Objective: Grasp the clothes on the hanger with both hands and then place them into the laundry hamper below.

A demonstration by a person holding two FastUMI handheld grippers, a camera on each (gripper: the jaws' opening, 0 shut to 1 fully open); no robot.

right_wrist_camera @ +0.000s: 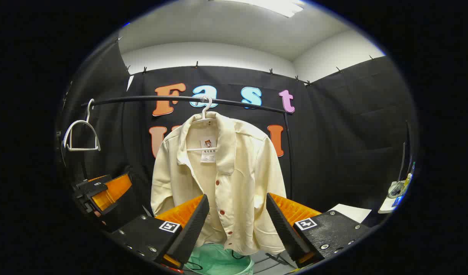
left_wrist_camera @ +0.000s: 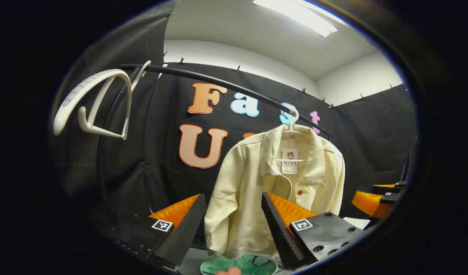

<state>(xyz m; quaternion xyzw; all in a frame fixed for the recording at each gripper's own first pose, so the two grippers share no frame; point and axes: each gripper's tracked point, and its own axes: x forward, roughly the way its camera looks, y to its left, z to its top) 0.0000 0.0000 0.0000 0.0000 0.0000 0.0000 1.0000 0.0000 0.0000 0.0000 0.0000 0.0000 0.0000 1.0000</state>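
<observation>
Shirt (right_wrist_camera: 218, 179) buttons facing right gripper view

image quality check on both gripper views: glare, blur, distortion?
Left gripper view: ceiling light blown out, rail bowed by fisheye, empty hanger stretched, cream shirt sharp. Right gripper view: even light, rail slightly curved, shirt sharp.
</observation>
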